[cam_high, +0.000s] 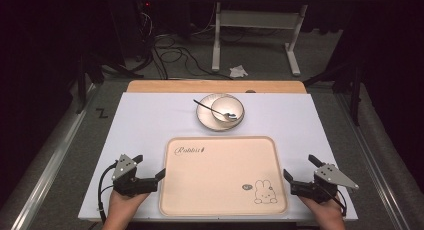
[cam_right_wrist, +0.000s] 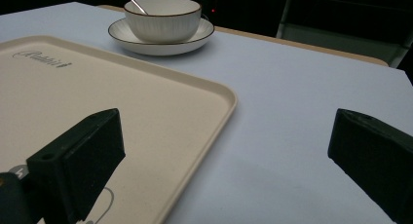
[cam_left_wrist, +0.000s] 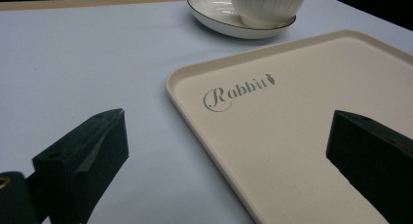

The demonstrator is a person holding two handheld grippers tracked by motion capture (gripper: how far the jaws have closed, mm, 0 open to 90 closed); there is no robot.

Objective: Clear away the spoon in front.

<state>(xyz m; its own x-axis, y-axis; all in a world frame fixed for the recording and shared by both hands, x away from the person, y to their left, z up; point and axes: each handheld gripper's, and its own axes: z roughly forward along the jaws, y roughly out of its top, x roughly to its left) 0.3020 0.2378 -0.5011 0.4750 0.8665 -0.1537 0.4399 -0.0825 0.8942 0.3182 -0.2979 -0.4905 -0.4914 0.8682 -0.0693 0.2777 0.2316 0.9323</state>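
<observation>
White cloth covers the table [cam_high: 150,120] in the high view; a cream tray [cam_high: 220,190] with a little bunny drawing [cam_high: 265,192] lies near the front edge; behind it, well apart, a white bowl [cam_high: 227,110] sits on a saucer [cam_high: 205,117], and a spoon [cam_high: 212,108] rests in the bowl; the left gripper [cam_high: 149,166] is just beside the tray's left edge, jaws spread wide and holding nothing; the right gripper [cam_high: 299,166] is just beside the right edge, also wide and holding nothing; a hand [cam_high: 120,210] holds each one. Left gripper view: the two black jaws stand far apart, one over the cloth, one over the tray [cam_left_wrist: 292,117]; the bowl [cam_left_wrist: 265,7] and saucer [cam_left_wrist: 214,14] are far back. Right gripper view: the jaws are wide too, one over the tray [cam_right_wrist: 122,92], one over the cloth; the bowl [cam_right_wrist: 163,19] sits on its saucer [cam_right_wrist: 160,44] beyond.
</observation>
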